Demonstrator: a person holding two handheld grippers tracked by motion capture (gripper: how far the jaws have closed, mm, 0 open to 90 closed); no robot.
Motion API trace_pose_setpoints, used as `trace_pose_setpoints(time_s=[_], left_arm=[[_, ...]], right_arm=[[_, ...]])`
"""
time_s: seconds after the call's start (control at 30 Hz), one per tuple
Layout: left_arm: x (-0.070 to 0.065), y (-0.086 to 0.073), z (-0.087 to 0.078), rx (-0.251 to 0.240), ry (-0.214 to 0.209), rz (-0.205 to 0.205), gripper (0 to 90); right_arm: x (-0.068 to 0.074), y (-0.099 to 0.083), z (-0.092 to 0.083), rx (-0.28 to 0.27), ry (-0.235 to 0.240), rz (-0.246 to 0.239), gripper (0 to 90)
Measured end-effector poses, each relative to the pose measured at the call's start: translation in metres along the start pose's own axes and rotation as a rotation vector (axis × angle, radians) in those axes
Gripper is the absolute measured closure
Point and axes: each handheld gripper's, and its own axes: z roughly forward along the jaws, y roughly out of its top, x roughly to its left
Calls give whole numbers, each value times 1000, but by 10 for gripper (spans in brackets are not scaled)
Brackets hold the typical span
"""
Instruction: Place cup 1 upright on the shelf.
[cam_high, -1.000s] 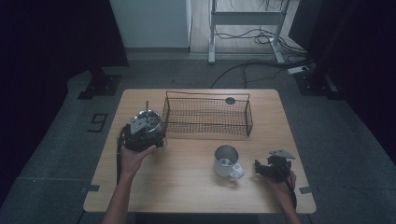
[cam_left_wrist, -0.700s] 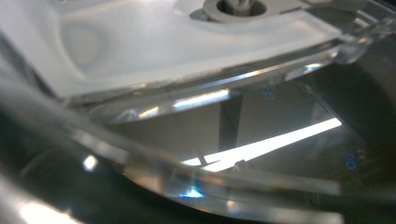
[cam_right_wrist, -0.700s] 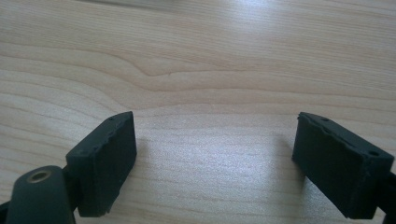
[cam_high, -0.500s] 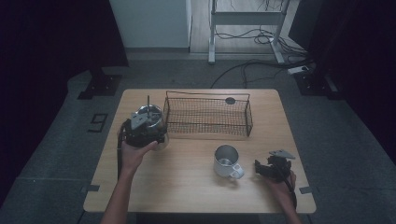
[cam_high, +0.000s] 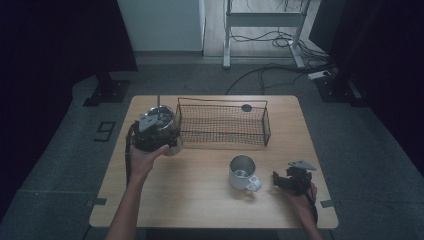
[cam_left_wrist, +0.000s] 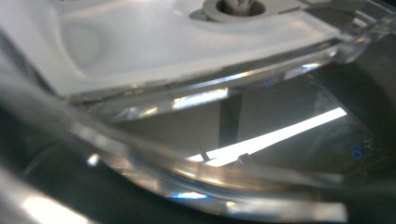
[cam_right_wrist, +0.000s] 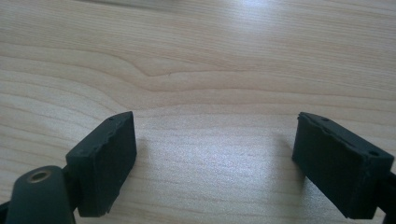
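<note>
Since a second ago the clear round jar with the grey lid (cam_left_wrist: 163, 51) has risen a little off the wooden desk (cam_high: 200, 205), just beside the left end of the black wire basket (cam_high: 222, 125). The left gripper (cam_high: 159, 136) has its fingers clamped on the jar. The right gripper (cam_high: 280, 181) rests near the metal mug (cam_high: 242, 172), its fingers (cam_right_wrist: 105, 158) apart and empty. We judge the jar is bound for the basket.
</note>
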Motion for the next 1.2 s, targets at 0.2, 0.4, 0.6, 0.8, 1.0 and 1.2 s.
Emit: trace_pose_setpoints(time_s=[0.2,0.4,0.6,0.8,1.0,1.2], left_arm=[[-3,5,2,-1,11,1,41],[-4,13,9,-1,10,-5,42],[-7,18,15,1,4,4,42],[-11,22,23,7,-3,2,42],[-16,29,30,5,-9,5,42],[-21,34,36,10,-8,13,42]], right_arm=[[0,0,0,-1,1,-1,135],[0,0,0,-2,2,-2,136],[0,0,0,0,2,-3,136],[0,0,0,1,3,-3,136],[0,0,0,-3,2,-4,138],[0,0,0,-3,4,-5,139]])
